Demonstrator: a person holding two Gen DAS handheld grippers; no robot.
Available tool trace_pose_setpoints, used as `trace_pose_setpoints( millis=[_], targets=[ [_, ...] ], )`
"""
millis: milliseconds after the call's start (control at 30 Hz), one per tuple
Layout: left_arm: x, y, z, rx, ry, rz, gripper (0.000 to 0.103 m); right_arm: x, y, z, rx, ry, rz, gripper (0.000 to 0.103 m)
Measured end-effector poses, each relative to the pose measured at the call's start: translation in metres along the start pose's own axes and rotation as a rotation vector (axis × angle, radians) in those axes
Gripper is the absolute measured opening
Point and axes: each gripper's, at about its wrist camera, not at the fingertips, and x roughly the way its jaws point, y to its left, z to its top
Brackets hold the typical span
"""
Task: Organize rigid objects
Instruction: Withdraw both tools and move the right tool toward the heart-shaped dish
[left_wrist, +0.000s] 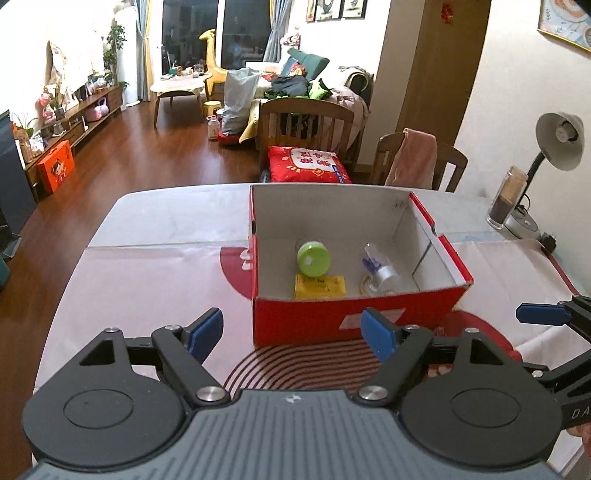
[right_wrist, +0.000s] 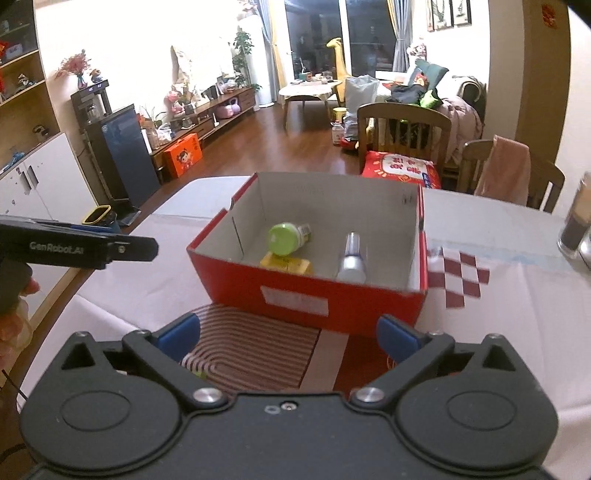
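Observation:
An open red cardboard box (left_wrist: 354, 317) stands on the table, also in the right wrist view (right_wrist: 314, 295). Inside lie a green-lidded jar (left_wrist: 312, 258) (right_wrist: 286, 239), a yellow packet (left_wrist: 319, 287) (right_wrist: 286, 265) and a clear spray bottle with a silver collar (left_wrist: 380, 271) (right_wrist: 352, 260). My left gripper (left_wrist: 293, 334) is open and empty just in front of the box. My right gripper (right_wrist: 288, 334) is open and empty, also just in front of the box; one of its blue pads shows at the right edge of the left wrist view (left_wrist: 541, 314).
The table (left_wrist: 147, 266) has a white cloth with red patterns. A glass jar (left_wrist: 508, 197) and a grey desk lamp (left_wrist: 559, 142) stand at the far right. Wooden chairs (left_wrist: 306, 129) stand behind the table, one with a red cushion (left_wrist: 308, 164).

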Motion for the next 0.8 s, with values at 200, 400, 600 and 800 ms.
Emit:
trace_pose_setpoints(
  millis=[200,400,600,800],
  targets=[
    [-0.008,0.005,-0.029,0.018,0.01,-0.007,0.082,-0.001,0.005,-0.029,0.03,0.004,-0.044,0.102],
    [-0.005,0.008,-0.062,0.056,0.038,-0.016,0.082,0.012,0.001,-0.059,0.099,0.044,-0.098,0.102],
    [0.001,0.003,-0.096,0.116,0.065,-0.027,0.082,0.029,-0.003,-0.085,0.134,0.099,-0.145,0.102],
    [0.017,0.007,-0.123,0.112,0.135,-0.02,0.082,0.047,0.0,-0.104,0.16,0.154,-0.176,0.102]
  ],
)
